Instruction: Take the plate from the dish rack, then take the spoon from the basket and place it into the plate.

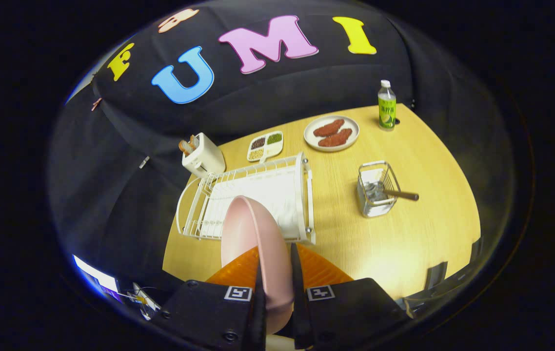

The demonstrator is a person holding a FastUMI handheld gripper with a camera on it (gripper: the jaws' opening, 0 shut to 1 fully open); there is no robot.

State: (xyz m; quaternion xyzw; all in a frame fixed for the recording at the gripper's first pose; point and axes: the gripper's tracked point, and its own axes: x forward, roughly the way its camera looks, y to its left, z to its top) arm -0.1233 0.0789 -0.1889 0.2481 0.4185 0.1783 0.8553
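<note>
A pink plate (253,239) stands on edge between my fingers, held above the table, and my gripper (276,273) is shut on its rim. Just beyond it lies the white wire dish rack (258,195) with nothing in its slots. To the right of the rack stands a wire basket (375,190) with a spoon (401,194) in it, its dark handle sticking out to the right over the rim.
A white toaster (203,155) stands behind the rack. A divided snack dish (265,145), a plate of sausages (331,132) and a green-labelled bottle (386,106) stand further back. Bare wooden table (404,243) lies ahead and right of my fingers.
</note>
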